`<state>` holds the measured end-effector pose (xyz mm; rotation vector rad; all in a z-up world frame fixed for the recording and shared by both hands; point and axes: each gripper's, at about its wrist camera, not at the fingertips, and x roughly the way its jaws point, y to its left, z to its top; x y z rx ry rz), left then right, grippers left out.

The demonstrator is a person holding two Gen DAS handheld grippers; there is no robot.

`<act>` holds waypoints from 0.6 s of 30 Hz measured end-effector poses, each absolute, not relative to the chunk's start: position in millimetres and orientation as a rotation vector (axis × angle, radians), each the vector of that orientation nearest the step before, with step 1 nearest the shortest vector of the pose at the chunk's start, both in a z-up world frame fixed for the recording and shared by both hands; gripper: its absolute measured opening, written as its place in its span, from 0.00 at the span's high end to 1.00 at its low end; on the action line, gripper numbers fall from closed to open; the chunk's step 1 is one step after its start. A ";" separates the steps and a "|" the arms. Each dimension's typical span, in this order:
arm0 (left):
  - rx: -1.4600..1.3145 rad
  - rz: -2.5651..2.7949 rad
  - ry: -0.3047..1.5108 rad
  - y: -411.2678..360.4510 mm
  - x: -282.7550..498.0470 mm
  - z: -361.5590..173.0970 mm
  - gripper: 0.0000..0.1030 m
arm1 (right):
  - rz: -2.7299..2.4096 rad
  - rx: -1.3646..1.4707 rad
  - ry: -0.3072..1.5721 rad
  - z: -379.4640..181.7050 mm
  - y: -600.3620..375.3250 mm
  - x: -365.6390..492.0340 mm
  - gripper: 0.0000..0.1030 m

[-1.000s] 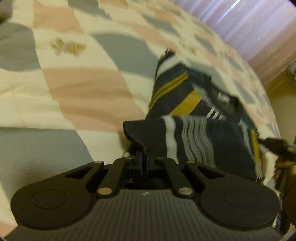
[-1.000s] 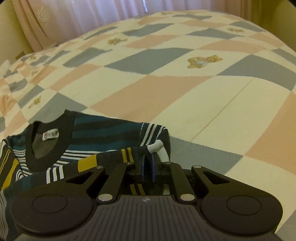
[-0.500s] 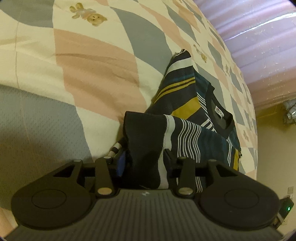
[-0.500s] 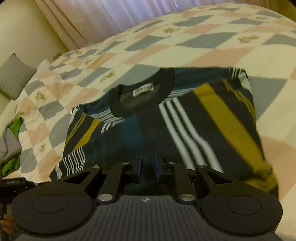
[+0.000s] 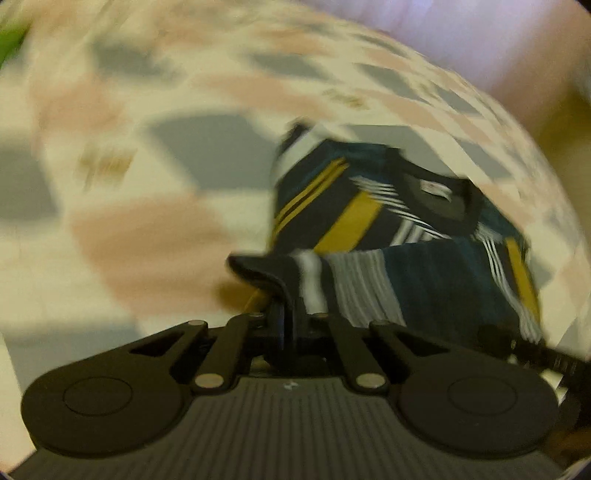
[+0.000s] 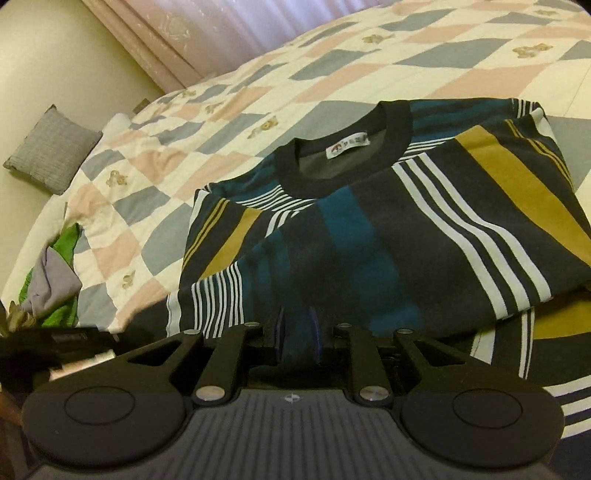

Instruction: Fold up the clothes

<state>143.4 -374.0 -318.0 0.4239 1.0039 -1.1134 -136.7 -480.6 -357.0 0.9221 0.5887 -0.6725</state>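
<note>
A dark striped sweater (image 6: 388,229) with teal, mustard and white stripes lies on the checked quilt (image 6: 258,92), sleeves folded in, collar and label away from me. My right gripper (image 6: 297,338) is at its near hem, fingers a little apart with dark cloth between them. In the blurred left wrist view the sweater (image 5: 406,236) lies ahead and to the right. My left gripper (image 5: 286,325) is shut on its dark hem corner, which is lifted a little off the quilt. The other gripper (image 5: 532,354) shows at the right edge.
A grey cushion (image 6: 51,151) lies at the far left by the wall. A heap of green and lilac clothes (image 6: 51,280) lies at the left edge of the bed. Pink curtains (image 6: 229,33) hang behind. The bed's right half is bare quilt.
The left gripper's fingers were apart around the hem half a second ago and are now closed on it; its view has swung and blurred. The right gripper's fingers have spread a little.
</note>
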 end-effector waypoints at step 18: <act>0.269 -1.452 1.068 -378.6 120.9 -292.5 0.90 | -0.726 1.011 0.531 -359.2 -493.5 -169.3 0.80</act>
